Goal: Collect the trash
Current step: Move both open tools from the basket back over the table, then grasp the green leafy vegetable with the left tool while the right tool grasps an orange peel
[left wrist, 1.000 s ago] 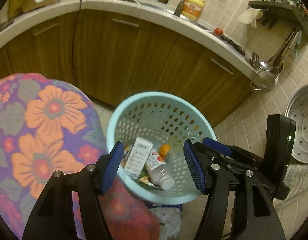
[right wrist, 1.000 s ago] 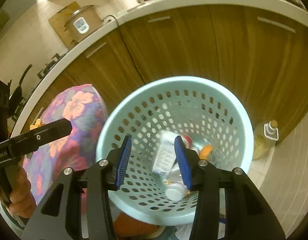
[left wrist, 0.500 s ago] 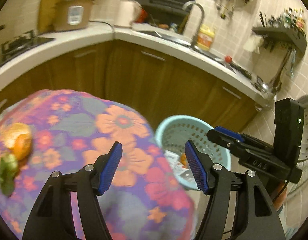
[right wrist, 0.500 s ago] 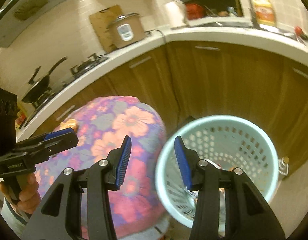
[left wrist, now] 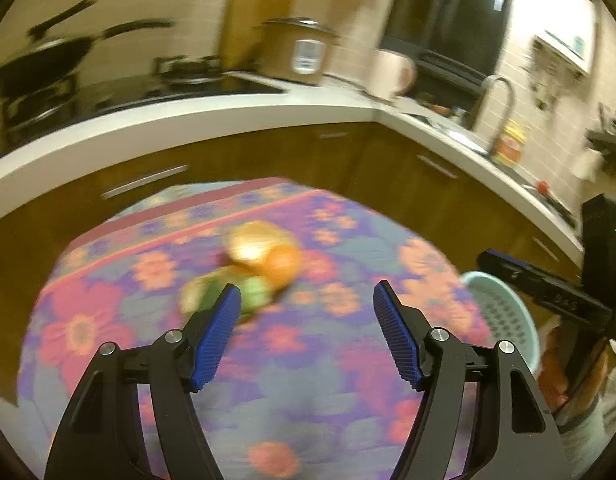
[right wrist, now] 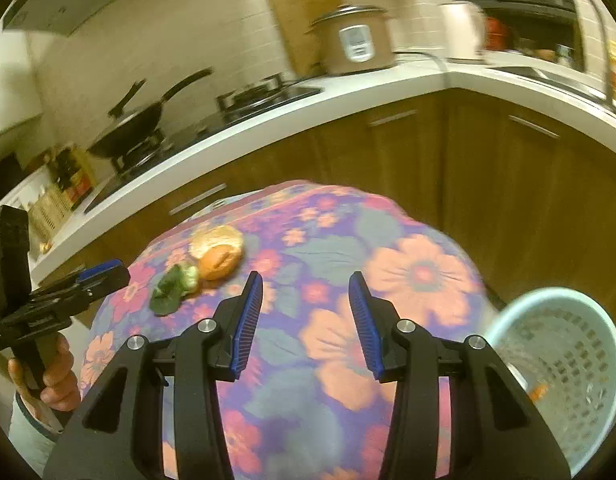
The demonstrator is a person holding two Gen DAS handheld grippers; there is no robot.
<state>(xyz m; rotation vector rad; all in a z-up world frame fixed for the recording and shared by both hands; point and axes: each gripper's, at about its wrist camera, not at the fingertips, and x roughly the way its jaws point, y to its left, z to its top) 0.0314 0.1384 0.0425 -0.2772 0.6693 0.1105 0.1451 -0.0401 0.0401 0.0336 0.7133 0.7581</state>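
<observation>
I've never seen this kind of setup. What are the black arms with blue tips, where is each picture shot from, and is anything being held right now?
No robot here: a person carries a handheld claw in each hand, with a fisheye camera looking along its fingers. One picture comes from the left claw, the other from the right claw. Each also shows the other claw off to the side. Both are open and hold nothing. Below them is a table under a flowered cloth. On it lie an orange peel and a green vegetable scrap, touching each other. A pale blue perforated basket stands beside the table, on the right, with some scraps inside.
</observation>
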